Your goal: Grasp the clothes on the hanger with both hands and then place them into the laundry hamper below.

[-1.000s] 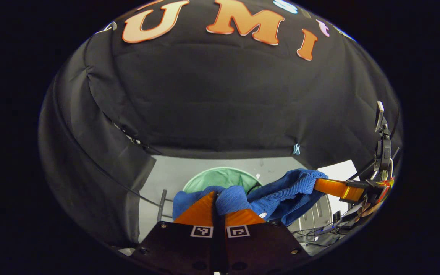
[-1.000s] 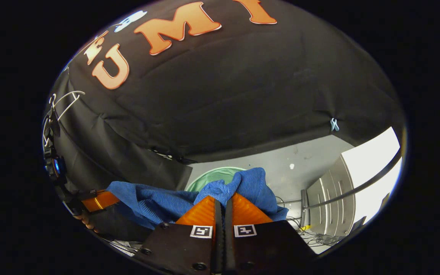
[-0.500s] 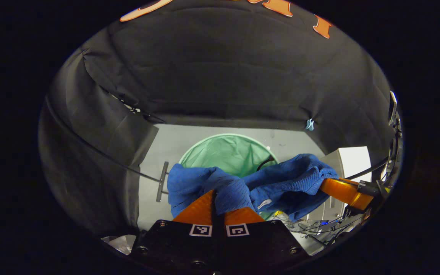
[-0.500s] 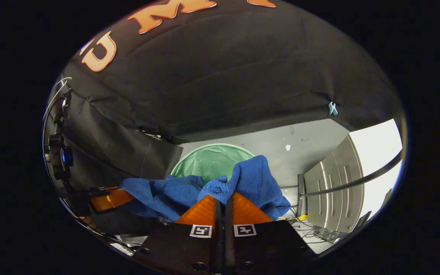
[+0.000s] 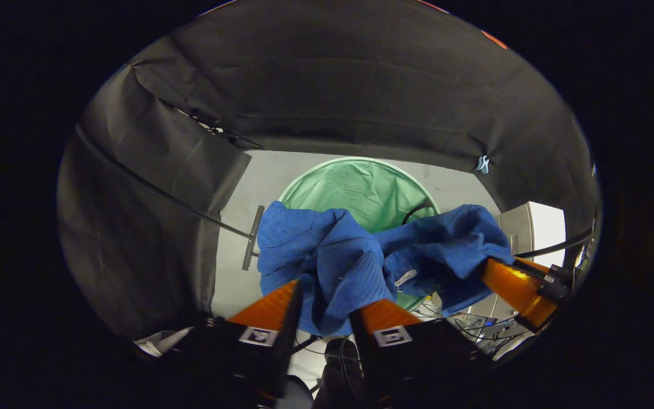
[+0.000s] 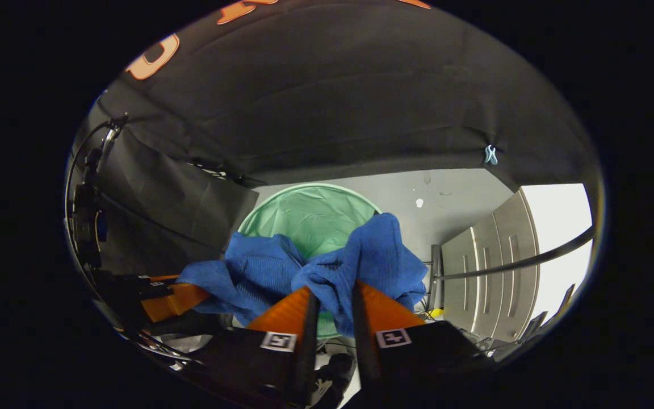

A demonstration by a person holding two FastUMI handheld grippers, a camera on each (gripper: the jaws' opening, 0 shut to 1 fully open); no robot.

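A blue knitted garment hangs bunched between my two grippers, above the round green laundry hamper on the floor. In the left gripper view my left gripper stands open, a fold of the cloth hanging in the gap. The right gripper shows at the far right with the garment's other end at its tip. In the right gripper view the right gripper has its jaws parted, and the garment lies in the gap over the hamper. The left gripper is at the lower left.
Black cloth walls close in the back and left. A grey metal cabinet stands to the right of the hamper, with cables on the floor near it. A thin dark rod crosses at the right. A metal bar lies left of the hamper.
Both grippers have tilted down toward the hamper, which now looms larger. Both pairs of fingers have spread apart, the left wider, and the garment sags lower between them.
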